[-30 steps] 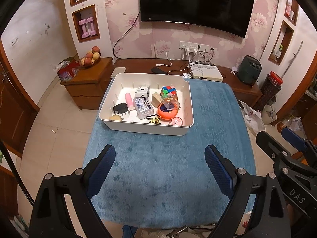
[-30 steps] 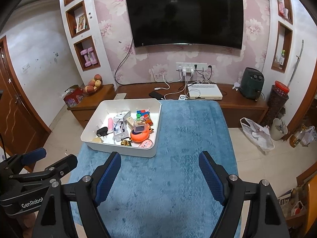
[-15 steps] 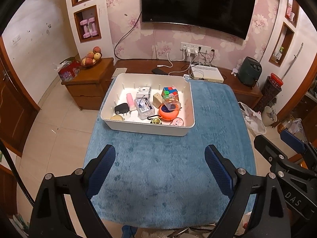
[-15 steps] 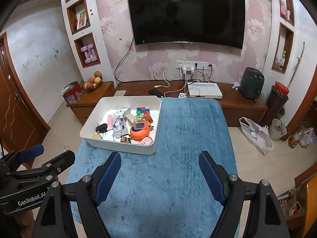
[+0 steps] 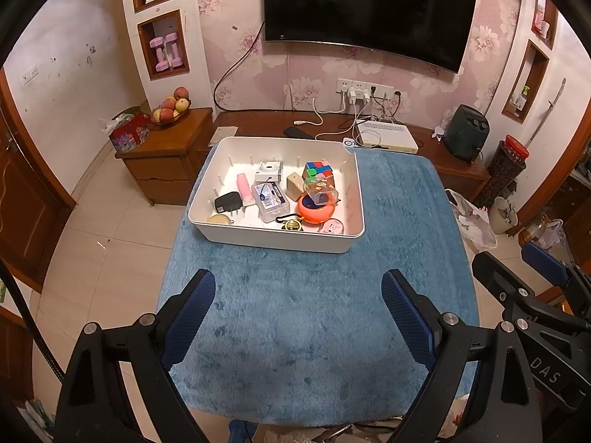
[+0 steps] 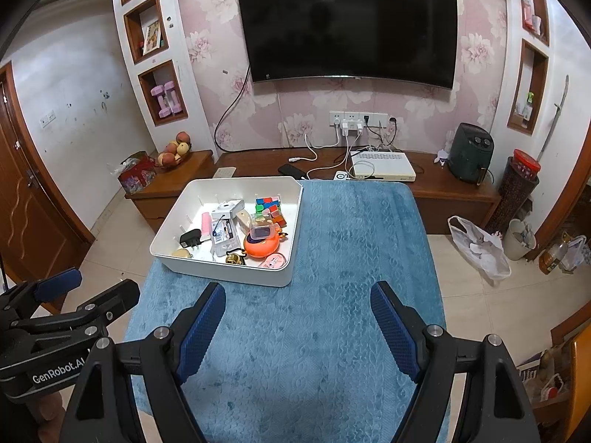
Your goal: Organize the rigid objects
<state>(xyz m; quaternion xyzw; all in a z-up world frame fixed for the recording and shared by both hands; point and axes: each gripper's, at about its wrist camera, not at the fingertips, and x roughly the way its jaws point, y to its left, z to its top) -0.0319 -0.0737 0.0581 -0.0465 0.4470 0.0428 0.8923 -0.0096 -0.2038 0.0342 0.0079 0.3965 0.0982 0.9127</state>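
A white bin (image 5: 280, 238) stands at the far left of the blue-covered table (image 5: 303, 313); it also shows in the right wrist view (image 6: 229, 273). It holds several small objects: a Rubik's cube (image 5: 318, 169), an orange round toy (image 5: 316, 212), a clear plastic box (image 5: 271, 197), a pink tube (image 5: 243, 187), a black charger (image 5: 228, 201) and a white toy camera (image 5: 269, 172). My left gripper (image 5: 298, 317) is open and empty, above the table's near part. My right gripper (image 6: 297, 325) is open and empty, to its right.
A wooden TV bench (image 6: 424, 181) with a white box (image 6: 382, 170) and cables runs behind the table. A side cabinet (image 5: 162, 155) with a fruit bowl (image 5: 170, 109) stands at the left. A white bag (image 6: 480, 247) and bins lie on the floor at the right.
Both grippers have drawn slightly up and back, so the bin sits a little lower in both views. The jaws have stayed open. Nothing in the bin has moved.
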